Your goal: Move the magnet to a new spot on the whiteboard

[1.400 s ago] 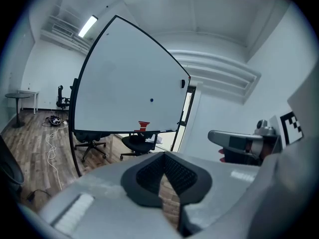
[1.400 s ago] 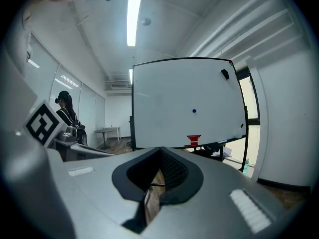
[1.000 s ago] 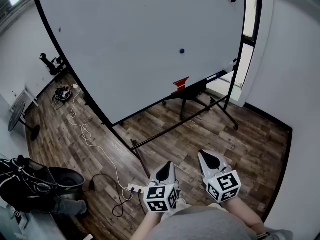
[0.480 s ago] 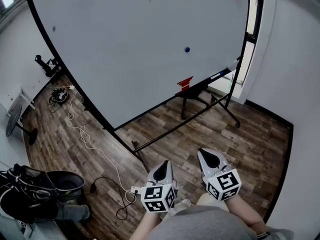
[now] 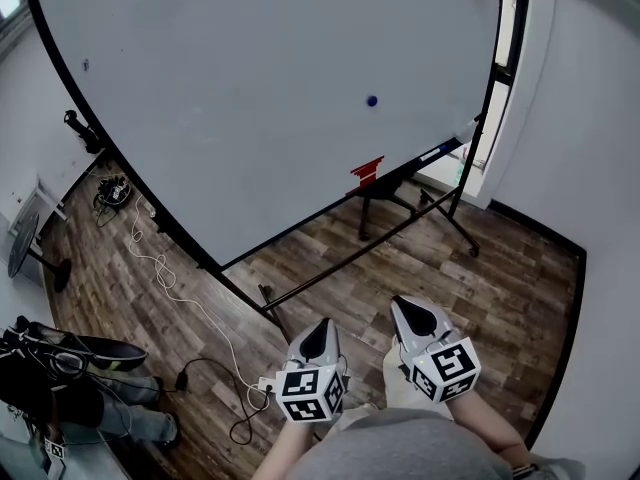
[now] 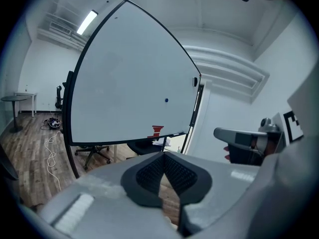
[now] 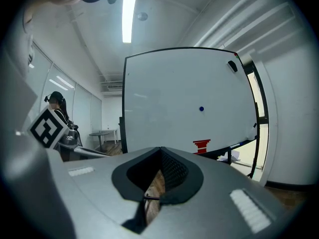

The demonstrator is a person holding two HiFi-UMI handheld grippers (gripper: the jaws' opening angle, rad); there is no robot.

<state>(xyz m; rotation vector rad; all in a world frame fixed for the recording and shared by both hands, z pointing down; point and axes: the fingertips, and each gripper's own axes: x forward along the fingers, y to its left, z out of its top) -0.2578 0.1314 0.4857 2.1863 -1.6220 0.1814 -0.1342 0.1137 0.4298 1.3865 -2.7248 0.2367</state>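
Note:
A small blue magnet sticks to the big whiteboard, right of its middle; it also shows as the magnet and the magnet in the two gripper views. Below it a red item sits by the board's tray. My left gripper and right gripper are held low, near my body, well short of the board. Both point toward it. The left gripper and right gripper are shut, with nothing between their pads.
The board's wheeled stand spreads over the wood floor, with an office chair behind it. A white cable runs to a power strip. A dark bag lies at left. White wall stands at right.
Both grippers have moved forward toward the whiteboard, which now fills more of the head view. The left gripper has shifted slightly left and down in the picture. Jaws stay shut.

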